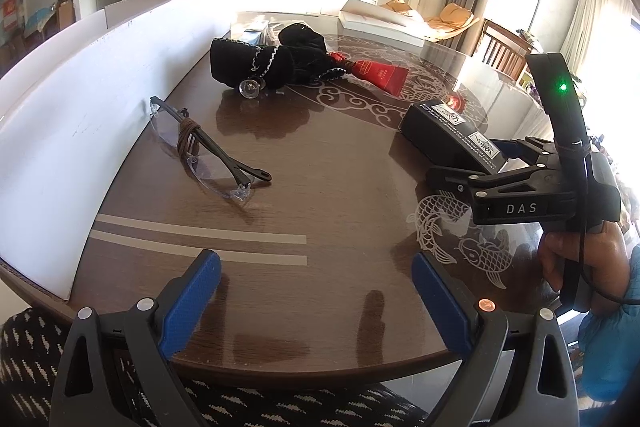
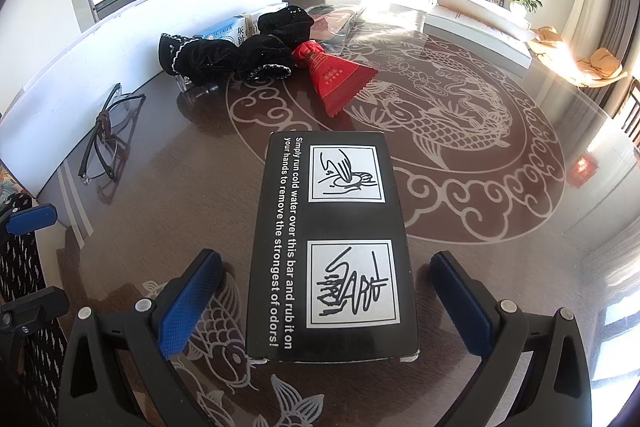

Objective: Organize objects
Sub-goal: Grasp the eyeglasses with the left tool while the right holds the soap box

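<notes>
Glossy brown table (image 2: 168,187) curves past a white board (image 1: 60,131) at its left edge; I see bare room mid-table. One black box (image 2: 332,247) lies flat between my right gripper's (image 2: 326,293) spread fingers, untouched. My left gripper (image 1: 316,287) gapes, empty. One pair of glasses (image 1: 208,155), one red pouch (image 2: 332,79).

Left tool (image 1: 316,279) and right tool (image 2: 326,281) both gape wide
</notes>
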